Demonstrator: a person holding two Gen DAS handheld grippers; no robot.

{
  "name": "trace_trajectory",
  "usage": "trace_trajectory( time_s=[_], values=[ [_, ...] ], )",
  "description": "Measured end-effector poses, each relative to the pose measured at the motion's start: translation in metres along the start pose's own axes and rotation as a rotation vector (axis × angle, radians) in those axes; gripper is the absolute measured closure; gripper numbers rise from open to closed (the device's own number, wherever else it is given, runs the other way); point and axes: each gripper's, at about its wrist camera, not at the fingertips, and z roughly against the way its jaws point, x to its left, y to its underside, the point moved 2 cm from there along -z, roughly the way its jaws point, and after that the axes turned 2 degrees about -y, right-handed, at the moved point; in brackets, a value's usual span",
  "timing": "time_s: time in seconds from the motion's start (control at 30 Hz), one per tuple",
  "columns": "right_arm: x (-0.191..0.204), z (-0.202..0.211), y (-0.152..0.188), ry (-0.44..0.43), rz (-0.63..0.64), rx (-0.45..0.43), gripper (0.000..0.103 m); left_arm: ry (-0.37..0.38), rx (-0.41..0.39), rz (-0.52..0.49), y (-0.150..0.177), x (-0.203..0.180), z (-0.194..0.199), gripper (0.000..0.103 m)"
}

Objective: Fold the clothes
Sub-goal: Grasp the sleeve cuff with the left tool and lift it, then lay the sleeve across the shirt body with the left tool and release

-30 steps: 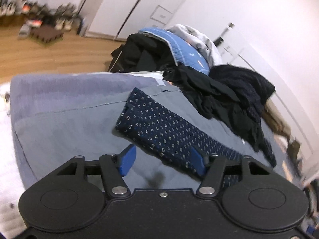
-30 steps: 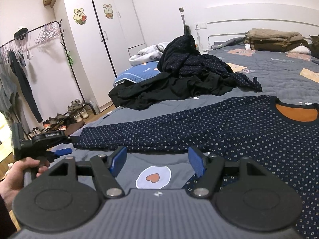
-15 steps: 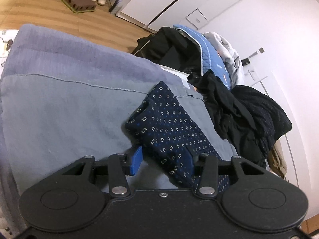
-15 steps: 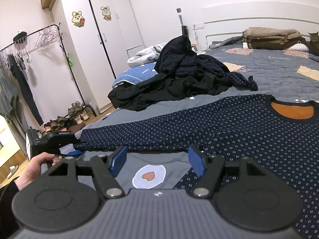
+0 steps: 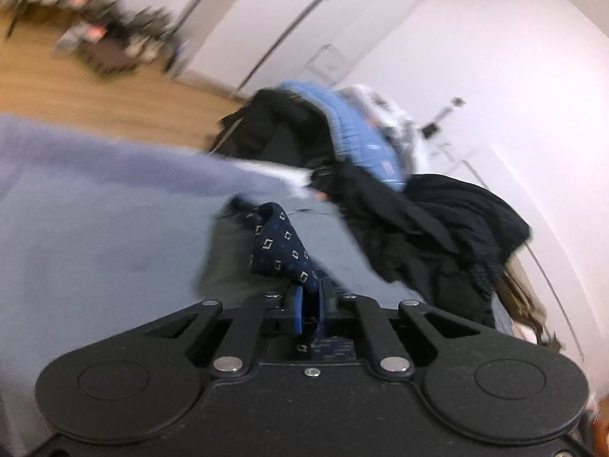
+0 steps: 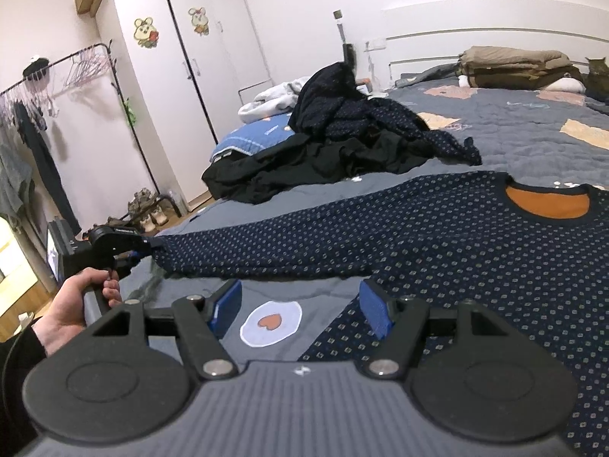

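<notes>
A navy dotted sweater with an orange inner collar lies flat on the grey bedspread. Its long sleeve stretches left. My left gripper is shut on the sleeve's cuff, which bunches up between the blue pads and lifts slightly off the bed. In the right wrist view the left gripper pinches the cuff, held by a hand. My right gripper stands open above the bedspread near the sweater's lower body, with nothing between its fingers.
A heap of dark clothes and a blue pillow lie at the bed's far side. Folded bedding sits by the headboard. A white wardrobe, a clothes rack and shoes stand left on the wooden floor.
My left gripper has shut on the sleeve cuff, which was lying flat between its open fingers, and the cuff is now bunched and raised. The right gripper has barely moved.
</notes>
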Motion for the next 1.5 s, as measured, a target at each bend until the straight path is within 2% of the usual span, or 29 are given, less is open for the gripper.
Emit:
trace_trajectory(
  time_s=[0.13,0.33,0.5,0.67,0.77,0.87,1.03,1.17,1.23,1.3,1.4,1.47,1.5],
  values=[
    [-0.011,0.011,-0.005,0.014,-0.017,-0.023,0.036,0.110,-0.006,-0.121,0.013,-0.046,0.006,0.095],
    [-0.037,0.027,-0.009,0.054,-0.052,-0.040,0.036,0.287,0.046,-0.314,0.060,-0.127,0.014,0.095],
    [-0.065,0.042,-0.013,0.093,-0.101,-0.063,0.036,0.424,0.113,-0.543,0.125,-0.192,0.026,0.095],
    [-0.094,0.051,-0.015,0.130,-0.144,-0.086,0.036,0.485,0.186,-0.751,0.196,-0.230,0.031,0.095],
    [-0.117,0.049,-0.011,0.128,-0.212,-0.076,0.035,0.503,0.214,-0.830,0.226,-0.238,0.034,0.095],
    [-0.143,0.039,-0.001,0.090,-0.333,-0.036,0.035,0.504,0.212,-0.904,0.244,-0.242,0.035,0.095],
    [-0.167,0.009,0.015,-0.044,-0.556,0.035,0.035,0.504,0.184,-1.049,0.263,-0.242,0.041,0.095],
    [-0.167,-0.010,0.020,-0.083,-0.610,0.044,0.035,0.542,0.200,-1.137,0.270,-0.237,0.050,0.095],
    [-0.164,-0.017,0.022,-0.084,-0.611,0.056,0.035,0.563,0.222,-1.214,0.277,-0.235,0.054,0.095],
    [-0.161,-0.024,0.026,-0.083,-0.608,0.068,0.035,0.591,0.293,-1.286,0.285,-0.229,0.056,0.094],
    [-0.161,-0.032,0.030,-0.060,-0.606,0.077,0.035,0.642,0.355,-1.341,0.287,-0.220,0.063,0.087],
    [-0.161,-0.036,0.033,-0.049,-0.608,0.081,0.035,0.670,0.366,-1.313,0.280,-0.217,0.070,0.079],
    [-0.161,-0.038,0.035,-0.048,-0.609,0.082,0.035,0.684,0.370,-1.294,0.276,-0.215,0.073,0.070]
  ],
)
